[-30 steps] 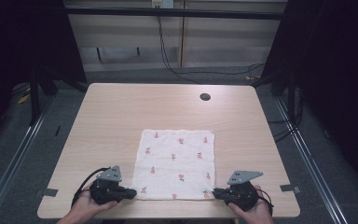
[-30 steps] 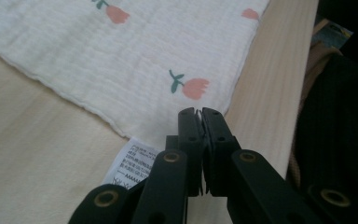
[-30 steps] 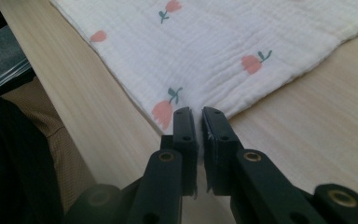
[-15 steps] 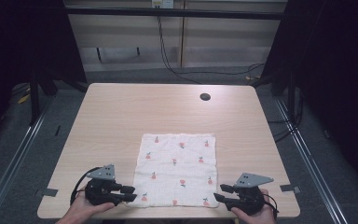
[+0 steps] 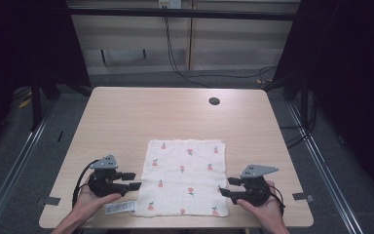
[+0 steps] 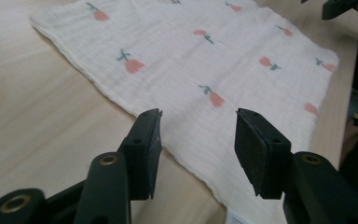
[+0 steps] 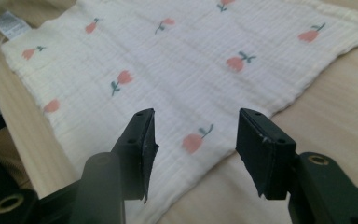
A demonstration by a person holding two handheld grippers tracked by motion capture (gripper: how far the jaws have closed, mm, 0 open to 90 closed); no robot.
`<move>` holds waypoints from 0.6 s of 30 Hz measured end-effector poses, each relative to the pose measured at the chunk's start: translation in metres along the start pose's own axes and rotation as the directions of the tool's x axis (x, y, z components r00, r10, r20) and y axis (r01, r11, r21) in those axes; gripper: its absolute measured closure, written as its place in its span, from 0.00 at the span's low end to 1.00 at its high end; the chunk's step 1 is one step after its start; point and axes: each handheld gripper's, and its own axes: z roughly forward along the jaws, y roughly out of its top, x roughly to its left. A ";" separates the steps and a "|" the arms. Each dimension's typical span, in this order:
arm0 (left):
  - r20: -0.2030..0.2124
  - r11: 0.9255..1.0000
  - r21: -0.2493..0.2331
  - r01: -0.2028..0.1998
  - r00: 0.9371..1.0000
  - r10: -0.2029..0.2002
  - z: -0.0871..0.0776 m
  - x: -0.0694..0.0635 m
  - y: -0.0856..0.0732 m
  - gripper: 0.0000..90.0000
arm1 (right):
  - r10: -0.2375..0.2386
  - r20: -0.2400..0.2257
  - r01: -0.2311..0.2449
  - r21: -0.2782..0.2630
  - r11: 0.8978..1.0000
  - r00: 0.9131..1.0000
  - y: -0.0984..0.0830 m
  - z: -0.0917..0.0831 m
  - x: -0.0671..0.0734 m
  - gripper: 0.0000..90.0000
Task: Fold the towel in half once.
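As seen from the high view, the tulip-print muslin cloth [image 5: 185, 176] lies spread flat on the near half of the desk [image 5: 126, 117], its care label [image 5: 120, 208] at the near left corner. The left gripper [image 5: 131, 181] and right gripper [image 5: 225, 186] flank it, each having just let go of a near corner a second ago and drawn slightly outward. From the left gripper view, the jaws have just been opening and stand apart over the cloth's edge, nothing pinched. From the right gripper view, its jaws likewise have just been opening, empty above the cloth. Judged from this, the spreading step looks complete.
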 end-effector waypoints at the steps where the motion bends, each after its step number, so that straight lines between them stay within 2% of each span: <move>1: -0.004 1.000 -0.002 0.007 1.000 -0.007 0.000 0.002 0.003 0.55 | 0.003 0.000 -0.003 -0.006 1.000 1.000 0.003 0.000 -0.004 0.53; 2: -0.004 1.000 -0.006 0.017 1.000 -0.017 0.001 0.004 0.005 0.53 | 0.013 -0.001 -0.013 -0.009 1.000 1.000 0.005 -0.001 -0.008 0.51; 4: 0.009 1.000 -0.004 0.008 1.000 -0.008 0.003 0.008 0.011 0.52 | 0.029 0.007 -0.029 -0.020 0.999 1.000 0.011 0.000 -0.016 0.48; 5: -0.003 1.000 -0.007 0.017 1.000 -0.018 0.005 0.011 0.014 0.51 | 0.037 0.005 -0.037 -0.018 0.999 0.999 0.012 0.000 -0.018 0.48; 7: -0.020 1.000 -0.009 0.026 0.999 -0.026 0.009 0.018 0.020 0.49 | 0.036 0.012 -0.036 -0.031 0.999 0.999 0.018 0.000 -0.025 0.48; 9: -0.017 0.999 0.003 0.045 0.999 -0.045 0.014 0.024 0.026 0.45 | 0.030 0.018 -0.029 -0.061 0.998 0.999 0.025 0.003 -0.034 0.48; 10: -0.007 0.998 0.018 0.053 0.999 -0.053 0.017 0.027 0.028 0.45 | 0.030 0.018 -0.029 -0.061 0.998 0.999 0.025 0.003 -0.034 0.48; 11: -0.004 0.999 0.014 0.048 0.999 -0.048 0.018 0.030 0.030 0.45 | 0.038 0.016 -0.037 -0.065 0.997 0.999 0.028 0.005 -0.038 0.48; 14: -0.034 0.998 0.001 0.059 0.998 -0.059 0.019 0.040 0.037 0.46 | 0.029 0.017 -0.028 -0.062 0.998 0.999 0.036 0.011 -0.045 0.49; 16: -0.046 0.997 -0.027 0.072 0.996 -0.073 0.019 0.046 0.042 0.49 | 0.037 0.009 -0.036 -0.067 0.997 0.999 0.044 0.014 -0.051 0.49; 17: -0.054 0.997 -0.022 0.068 0.996 -0.069 0.020 0.049 0.046 0.52 | 0.033 0.008 -0.032 -0.064 0.997 0.999 0.049 0.017 -0.055 0.50; 18: -0.064 0.999 -0.020 0.047 0.997 -0.048 0.023 0.051 0.049 0.52 | 0.033 0.008 -0.032 -0.064 0.997 0.999 0.049 0.017 -0.055 0.50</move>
